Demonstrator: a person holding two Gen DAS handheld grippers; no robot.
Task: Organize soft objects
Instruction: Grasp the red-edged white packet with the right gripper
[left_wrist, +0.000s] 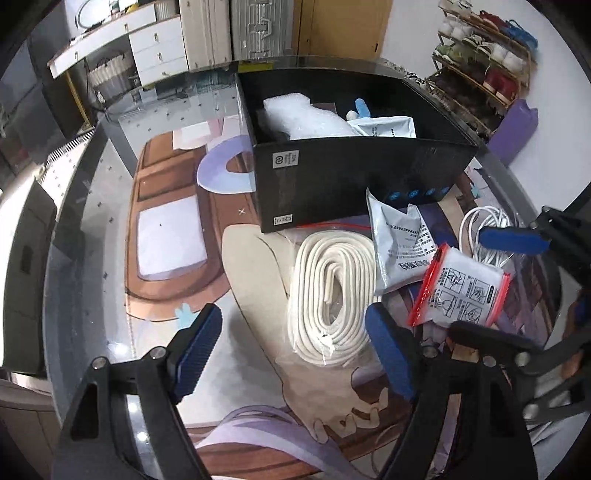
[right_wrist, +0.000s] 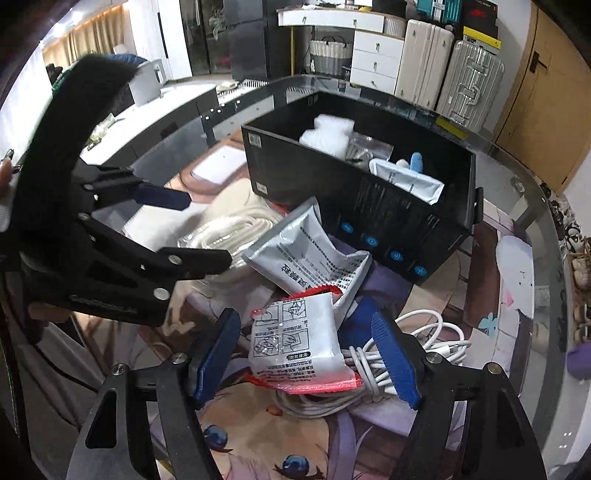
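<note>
A black box (left_wrist: 351, 184) (right_wrist: 332, 192) stands on the glass table and holds bubble wrap (left_wrist: 306, 118) (right_wrist: 327, 134), a grey pouch (left_wrist: 388, 127) (right_wrist: 410, 181) and a blue toy (left_wrist: 364, 109) (right_wrist: 416, 161). In front of it lie a bagged coil of white rope (left_wrist: 328, 295) (right_wrist: 236, 225), a grey pouch (left_wrist: 399, 240) (right_wrist: 306, 251), a red-edged packet (left_wrist: 461, 291) (right_wrist: 299, 343) and a white cable (left_wrist: 487, 236) (right_wrist: 406, 354). My left gripper (left_wrist: 291, 350) (right_wrist: 207, 232) is open over the rope. My right gripper (right_wrist: 306, 358) (left_wrist: 491, 280) is open around the red-edged packet.
A printed mat (left_wrist: 173, 236) (right_wrist: 517, 295) lies under the glass. The table's curved edge (left_wrist: 62, 229) (right_wrist: 554, 229) runs close by. Suitcases (right_wrist: 443, 62) (left_wrist: 258, 26), drawers (right_wrist: 373, 59) (left_wrist: 159, 44) and a shoe rack (left_wrist: 480, 62) stand beyond.
</note>
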